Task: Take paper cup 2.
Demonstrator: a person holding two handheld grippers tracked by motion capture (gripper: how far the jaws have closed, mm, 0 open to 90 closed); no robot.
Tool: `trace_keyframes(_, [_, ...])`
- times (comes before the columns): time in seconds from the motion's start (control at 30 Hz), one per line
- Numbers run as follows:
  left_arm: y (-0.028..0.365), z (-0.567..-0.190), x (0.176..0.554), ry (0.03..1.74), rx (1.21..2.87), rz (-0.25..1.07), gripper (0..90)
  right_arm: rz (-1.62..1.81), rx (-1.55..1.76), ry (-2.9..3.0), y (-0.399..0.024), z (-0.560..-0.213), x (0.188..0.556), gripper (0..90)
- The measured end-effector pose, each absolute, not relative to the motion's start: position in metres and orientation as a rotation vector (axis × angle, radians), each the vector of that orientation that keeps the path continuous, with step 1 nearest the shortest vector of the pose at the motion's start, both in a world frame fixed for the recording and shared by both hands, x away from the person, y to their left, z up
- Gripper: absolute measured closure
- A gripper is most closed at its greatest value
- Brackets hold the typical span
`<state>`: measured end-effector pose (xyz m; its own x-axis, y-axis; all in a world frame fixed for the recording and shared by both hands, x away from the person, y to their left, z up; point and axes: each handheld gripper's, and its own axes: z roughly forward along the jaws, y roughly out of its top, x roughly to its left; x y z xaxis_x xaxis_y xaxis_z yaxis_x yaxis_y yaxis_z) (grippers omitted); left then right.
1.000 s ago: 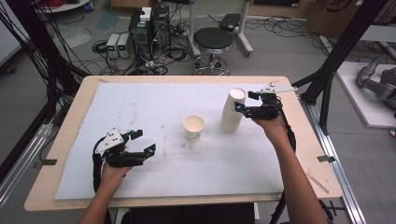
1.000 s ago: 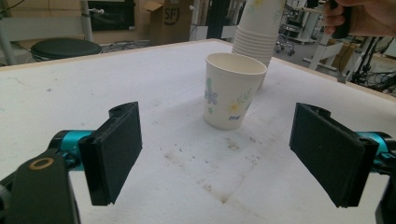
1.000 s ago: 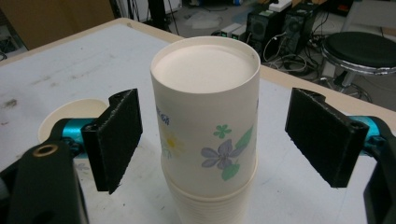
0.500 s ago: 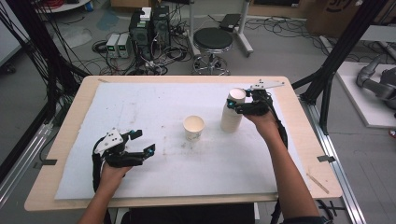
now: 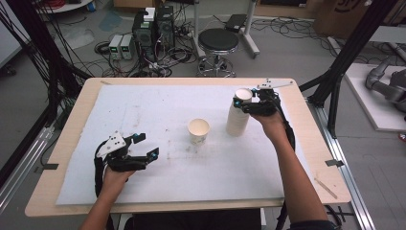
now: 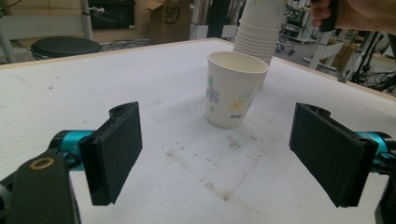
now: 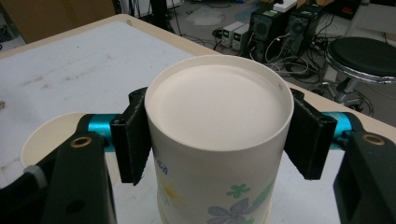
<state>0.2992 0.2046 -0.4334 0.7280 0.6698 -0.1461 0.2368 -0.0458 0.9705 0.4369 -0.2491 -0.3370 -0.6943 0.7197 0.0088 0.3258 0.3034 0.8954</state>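
cup stack (image 5: 238, 116) right of single cup (image 5: 198, 131) | both on table (image 5: 158, 103)

Single cup (image 6: 235, 88): cream w/ blue, green & yellow flower print. Cup stack (image 5: 238, 116): cream, same floral print. Tongs: black pads, teal bars. Table (image 5: 86, 96): light wood edge, white sheet w/ brownish stains. Stool (image 5: 218, 40): black seat.

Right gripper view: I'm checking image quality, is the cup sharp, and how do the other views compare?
Right gripper view: cup stack sharp, background soft. Left gripper view: single cup clear, pads slightly blurred. High view: even light, faint shadows, coarse detail.
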Motion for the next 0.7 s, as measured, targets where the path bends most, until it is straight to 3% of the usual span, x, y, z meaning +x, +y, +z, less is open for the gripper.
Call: trace_keyframes(0.7, [0.205,-0.434,0.300,0.741,1.616,0.400,17.1,1.432,0.893,2.049,-0.260,-0.269,0.416,34.9])
